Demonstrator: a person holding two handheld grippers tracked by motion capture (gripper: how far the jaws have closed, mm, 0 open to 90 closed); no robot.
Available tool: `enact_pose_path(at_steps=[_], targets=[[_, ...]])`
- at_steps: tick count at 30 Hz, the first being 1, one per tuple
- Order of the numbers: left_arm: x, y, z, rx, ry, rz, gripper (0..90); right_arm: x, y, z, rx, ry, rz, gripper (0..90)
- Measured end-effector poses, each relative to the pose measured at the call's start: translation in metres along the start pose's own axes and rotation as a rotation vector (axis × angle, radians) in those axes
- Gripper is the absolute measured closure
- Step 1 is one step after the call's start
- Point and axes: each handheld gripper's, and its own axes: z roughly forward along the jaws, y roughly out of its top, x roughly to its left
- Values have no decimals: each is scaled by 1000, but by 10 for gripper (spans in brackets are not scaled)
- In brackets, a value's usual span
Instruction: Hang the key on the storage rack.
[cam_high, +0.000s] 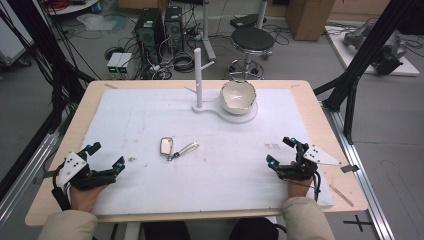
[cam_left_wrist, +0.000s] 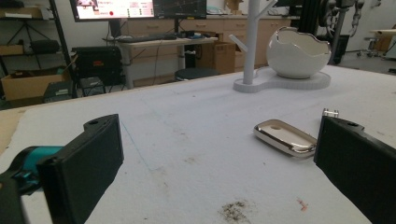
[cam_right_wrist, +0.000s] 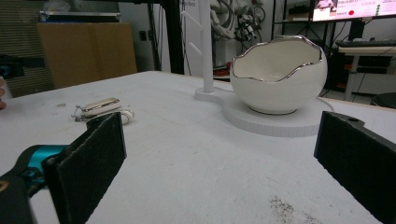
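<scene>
A silver key fob (cam_high: 166, 145) with a white strap (cam_high: 186, 148) lies on the white mat (cam_high: 150, 115), left of centre. It also appears as the key fob (cam_left_wrist: 285, 137) in the left gripper view and as the key fob (cam_right_wrist: 99, 107) far off in the right gripper view. A white egg-shaped bowl (cam_high: 238, 96) with a silver rim sits on a white stand base (cam_high: 247, 116) beside an upright white post (cam_high: 198, 75). My left gripper (cam_high: 106, 156) rests open at the front left. My right gripper (cam_high: 280, 150) rests open at the front right. Nothing is between either pair of jaws.
The mat covers a wooden table (cam_high: 60, 195). A small dark smudge (cam_left_wrist: 236, 210) marks the mat near the left gripper. Behind the table stand a black stool (cam_high: 252, 40), computer towers (cam_high: 159, 30) and cables on the floor. Black frame legs (cam_high: 360, 70) rise at the right.
</scene>
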Motion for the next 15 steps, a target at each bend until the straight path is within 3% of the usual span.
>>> enact_pose_path(at_steps=[15], targets=[[0,1,2,12,15,-6,19,-1,0,0,-1,-4,-4,12]])
